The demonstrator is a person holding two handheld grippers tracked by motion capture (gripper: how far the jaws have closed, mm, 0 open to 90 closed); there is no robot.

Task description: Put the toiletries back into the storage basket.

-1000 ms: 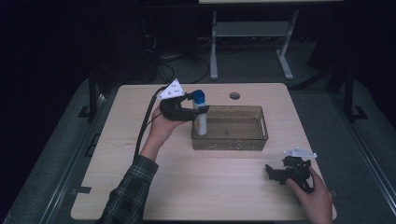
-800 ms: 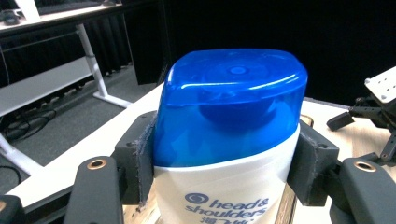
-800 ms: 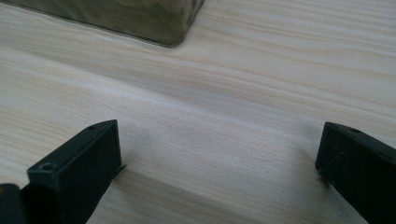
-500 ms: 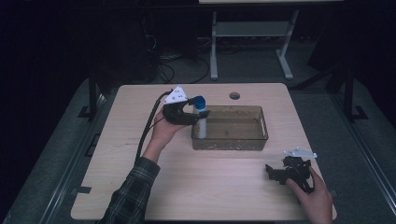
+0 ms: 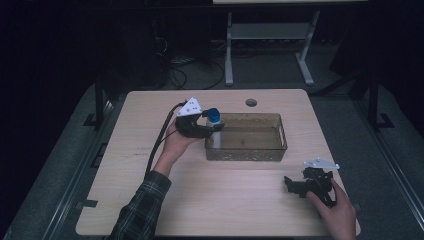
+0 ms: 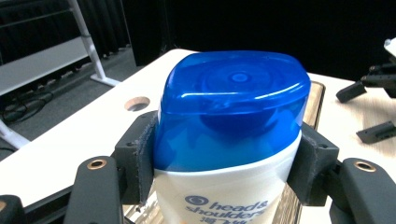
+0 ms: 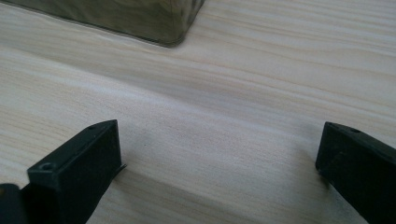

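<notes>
A white shampoo bottle with a blue cap stands upright at the left end of a clear brownish bin. Its lower part shows through the bin's wall. My left gripper is shut on the bottle just below the cap. In the left gripper view the bottle sits squeezed between the black pads. Far off at the front right of the table, my right gripper rests in a hand. In the right gripper view it stands open over bare wood, with nothing between the jaws.
The bin sits mid-table on the light wooden table, its corner ahead of the right gripper. A round cable hole lies behind the bin. A white stand is on the floor beyond the table.
My left gripper has shifted slightly right and lower with the bottle, at the bin's left end. The right gripper has stayed put.
</notes>
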